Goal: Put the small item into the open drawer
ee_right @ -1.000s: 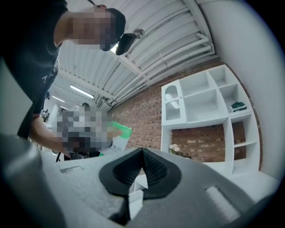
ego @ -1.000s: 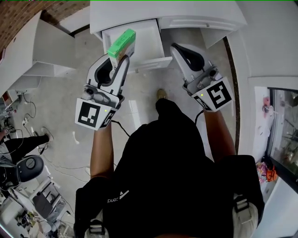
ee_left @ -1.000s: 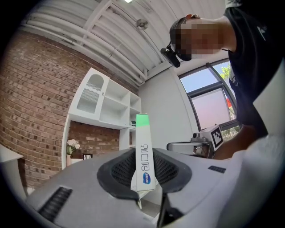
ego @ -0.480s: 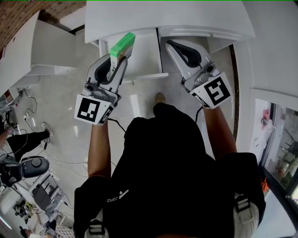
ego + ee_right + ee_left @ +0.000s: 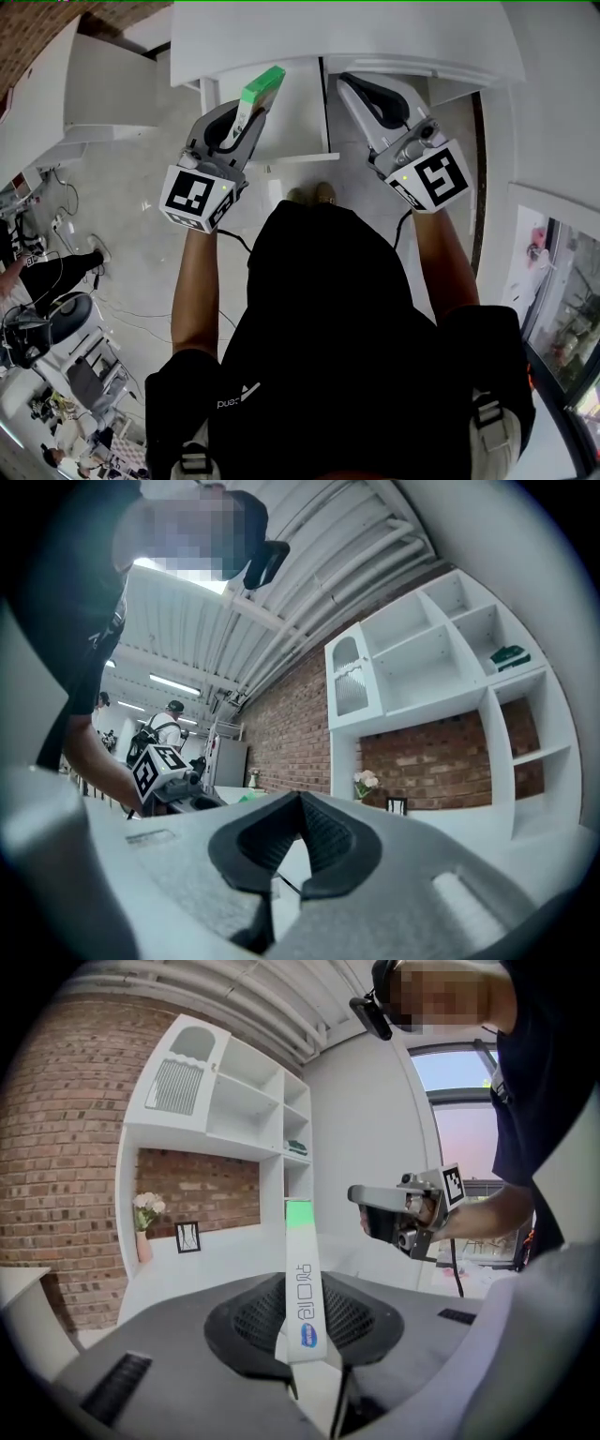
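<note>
white cabinet (image 5: pixel 375 37), open drawer (image 5: pixel 295 112) under the left gripper (image 5: pixel 247 111) tips. left gripper clenched on green-white box (image 5: pixel 262 86), which juts past its jaws. right gripper (image 5: pixel 361 92) closed, empty, beside the drawer.

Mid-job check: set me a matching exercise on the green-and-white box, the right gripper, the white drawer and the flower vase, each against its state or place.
Things:
1. green-and-white slim cardboard box
2. right gripper
3. white drawer
4. small vase of pale flowers

States or places:
A. pulled out, open
B. standing on the white counter
C. clamped between the jaws of the left gripper
D. jaws together, nothing between them

Pairs: 1-C; 2-D; 3-A; 4-B
</note>
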A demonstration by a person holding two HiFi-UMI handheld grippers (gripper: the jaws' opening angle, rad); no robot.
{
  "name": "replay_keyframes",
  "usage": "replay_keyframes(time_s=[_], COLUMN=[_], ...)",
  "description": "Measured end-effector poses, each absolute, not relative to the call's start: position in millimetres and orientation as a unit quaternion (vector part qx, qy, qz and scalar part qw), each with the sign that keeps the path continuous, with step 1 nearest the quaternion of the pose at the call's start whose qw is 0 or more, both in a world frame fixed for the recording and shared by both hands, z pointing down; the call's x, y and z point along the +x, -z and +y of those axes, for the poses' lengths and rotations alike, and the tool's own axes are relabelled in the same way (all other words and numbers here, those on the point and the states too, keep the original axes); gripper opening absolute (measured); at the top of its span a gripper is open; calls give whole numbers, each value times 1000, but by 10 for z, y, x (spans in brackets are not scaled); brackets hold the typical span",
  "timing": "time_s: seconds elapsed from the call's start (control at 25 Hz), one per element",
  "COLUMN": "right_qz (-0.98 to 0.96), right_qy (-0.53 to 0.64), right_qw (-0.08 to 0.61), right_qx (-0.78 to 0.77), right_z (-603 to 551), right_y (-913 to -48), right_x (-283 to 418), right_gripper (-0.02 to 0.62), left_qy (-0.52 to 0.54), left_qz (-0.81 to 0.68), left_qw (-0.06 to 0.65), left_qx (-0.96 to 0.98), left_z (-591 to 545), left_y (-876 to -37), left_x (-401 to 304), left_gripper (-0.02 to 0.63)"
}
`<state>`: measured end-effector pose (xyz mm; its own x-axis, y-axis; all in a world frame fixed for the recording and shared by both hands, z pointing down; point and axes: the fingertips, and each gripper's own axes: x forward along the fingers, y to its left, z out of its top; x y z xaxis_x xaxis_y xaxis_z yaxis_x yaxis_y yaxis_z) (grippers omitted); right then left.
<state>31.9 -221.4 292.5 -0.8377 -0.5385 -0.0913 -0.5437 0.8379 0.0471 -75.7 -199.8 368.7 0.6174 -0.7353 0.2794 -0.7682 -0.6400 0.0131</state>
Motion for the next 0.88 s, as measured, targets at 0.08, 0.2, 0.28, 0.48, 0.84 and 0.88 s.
replay_keyframes(time_s=[0.08,0.2,0.28,0.48,0.84,0.88], right_qz=[957,956,955,952,945,945], right_qy=[-31,-27,-26,-20,-9,-7], right_qw=[37,34,31,21,1,-1], right_qx=[-285,-290,-295,-304,-326,-328], right_z=[-2250,-2308,-2357,-2425,-2538,-2546], right_y=[-2953,-3023,-3059,-3154,-3318,-3346], right_x=[314,300,280,226,176,186], right_gripper=[1,2,2,2,2,2], left_qy=[-146,-175,-194,-240,-321,-328], left_qz=[-412,-401,-395,-388,-356,-353], left_qw=[80,106,124,165,211,215], left_qx=[896,893,890,874,852,849], left_z=[-2052,-2126,-2183,-2319,-2481,-2499], left_y=[-3840,-4095,-4269,-4705,-5446,-5517], left_x=[-751,-749,-761,-836,-927,-927], left_gripper=[89,89,89,89,89,89])
